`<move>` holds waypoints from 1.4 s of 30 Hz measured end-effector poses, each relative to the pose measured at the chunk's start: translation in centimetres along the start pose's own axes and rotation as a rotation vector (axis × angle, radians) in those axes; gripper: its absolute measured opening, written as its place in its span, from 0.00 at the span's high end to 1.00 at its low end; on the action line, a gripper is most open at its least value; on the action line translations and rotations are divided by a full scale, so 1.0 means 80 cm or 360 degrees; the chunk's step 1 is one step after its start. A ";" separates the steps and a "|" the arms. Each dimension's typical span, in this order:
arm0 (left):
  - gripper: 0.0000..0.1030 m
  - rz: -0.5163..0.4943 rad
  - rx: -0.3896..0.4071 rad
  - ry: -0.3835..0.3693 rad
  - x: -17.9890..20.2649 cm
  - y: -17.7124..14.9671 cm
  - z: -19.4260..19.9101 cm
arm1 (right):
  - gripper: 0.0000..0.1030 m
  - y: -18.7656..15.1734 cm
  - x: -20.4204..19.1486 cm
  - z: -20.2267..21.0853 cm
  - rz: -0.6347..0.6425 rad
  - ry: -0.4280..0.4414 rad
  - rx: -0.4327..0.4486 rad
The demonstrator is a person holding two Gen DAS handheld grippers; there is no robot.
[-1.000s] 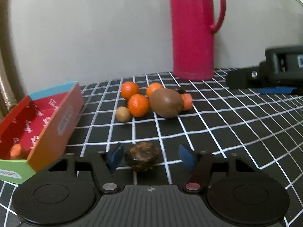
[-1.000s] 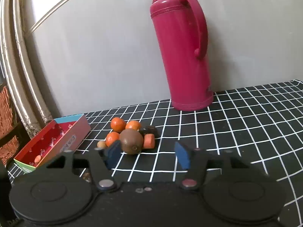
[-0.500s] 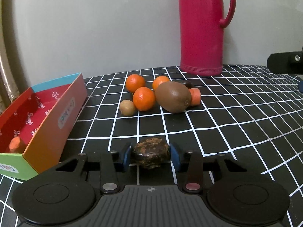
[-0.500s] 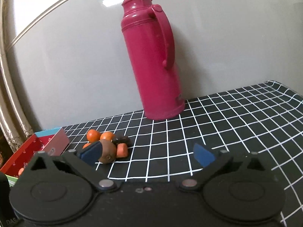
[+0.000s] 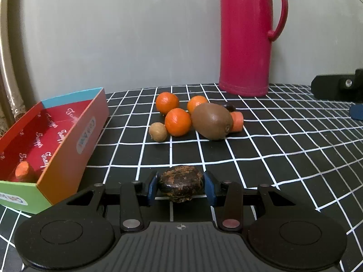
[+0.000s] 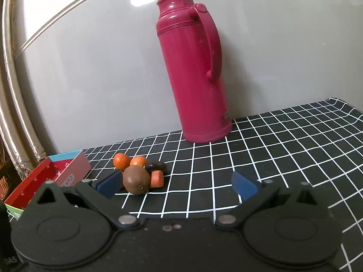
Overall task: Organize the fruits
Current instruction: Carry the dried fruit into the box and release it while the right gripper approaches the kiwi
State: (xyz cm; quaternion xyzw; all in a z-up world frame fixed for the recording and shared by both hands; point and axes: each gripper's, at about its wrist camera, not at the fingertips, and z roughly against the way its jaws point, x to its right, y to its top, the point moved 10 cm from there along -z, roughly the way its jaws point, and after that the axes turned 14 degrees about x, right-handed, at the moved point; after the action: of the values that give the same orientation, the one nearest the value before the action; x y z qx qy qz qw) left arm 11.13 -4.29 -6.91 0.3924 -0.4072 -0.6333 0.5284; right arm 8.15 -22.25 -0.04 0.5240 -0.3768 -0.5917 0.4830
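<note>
My left gripper (image 5: 180,187) is shut on a dark brown wrinkled fruit (image 5: 180,185), held just above the checked cloth. Ahead lies a cluster: three oranges (image 5: 177,121), a kiwi (image 5: 212,121), a small tan fruit (image 5: 158,132), a carrot piece (image 5: 237,118) and a dark fruit (image 5: 229,107). A red open box (image 5: 74,133) stands to the left with a carrot piece (image 5: 22,171) inside. My right gripper (image 6: 177,184) is open and empty, above the cloth to the right of the kiwi (image 6: 136,179) and the box (image 6: 74,168).
A tall pink thermos (image 5: 246,36) stands at the back against the grey wall, also in the right wrist view (image 6: 195,79). A black-and-white checked cloth (image 5: 272,158) covers the table. A metal frame (image 6: 13,104) curves up at the left.
My left gripper closed on the dark brown fruit and has lifted it slightly. My right gripper has swung right and opened wider.
</note>
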 end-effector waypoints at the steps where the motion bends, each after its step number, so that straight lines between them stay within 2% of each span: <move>1: 0.59 0.0000 0.0008 0.0005 -0.002 0.003 0.001 | 0.00 0.000 -0.001 0.000 -0.0001 0.0000 0.0001; 8: 0.59 0.0044 0.0060 0.0051 -0.033 0.021 0.014 | 0.00 -0.003 -0.014 -0.005 0.0013 0.0022 0.0000; 18: 0.59 0.0161 0.0176 0.0248 -0.132 0.047 0.040 | 0.00 -0.009 -0.057 -0.020 0.0040 0.0092 -0.0016; 24: 0.59 0.0222 0.0198 0.0357 -0.185 0.049 0.049 | 0.00 -0.018 -0.092 -0.032 0.0069 0.0158 -0.0041; 32: 0.59 0.0293 0.0114 0.0395 -0.224 0.033 0.036 | 0.00 -0.030 -0.128 -0.047 0.0089 0.0221 -0.0075; 42: 0.59 0.0352 -0.0028 0.0334 -0.227 0.020 -0.012 | 0.00 -0.041 -0.152 -0.059 0.0099 0.0278 -0.0102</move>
State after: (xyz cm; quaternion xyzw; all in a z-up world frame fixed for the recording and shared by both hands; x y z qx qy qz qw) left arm 15.02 13.38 -4.56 0.4046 -0.3848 -0.5301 0.6381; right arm 12.00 -9.38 -0.80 0.5459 -0.3302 -0.5402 0.5488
